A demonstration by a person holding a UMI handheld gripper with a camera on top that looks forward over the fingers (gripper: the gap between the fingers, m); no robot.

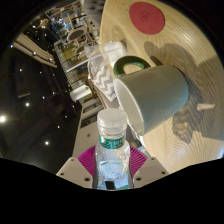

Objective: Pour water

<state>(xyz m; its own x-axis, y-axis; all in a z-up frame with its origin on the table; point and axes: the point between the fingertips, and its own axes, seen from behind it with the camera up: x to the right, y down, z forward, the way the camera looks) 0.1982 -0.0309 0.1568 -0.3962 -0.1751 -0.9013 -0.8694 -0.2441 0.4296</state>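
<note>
My gripper (113, 165) is shut on a clear plastic water bottle (113, 150) with a green label; both pink pads (88, 160) press on its sides. The whole view is rolled over, so the bottle is tipped. Its mouth points at a grey-green mug (152, 95) with a green handle, which lies just beyond the bottle on the round pale wooden table (195, 45). The mug's open rim faces the bottle. I cannot see any water stream.
A clear glass (100, 68) stands beside the mug, farther from the fingers. A red round coaster (147, 16) lies on the table beyond. A dark room with lights and shelving fills the side away from the table.
</note>
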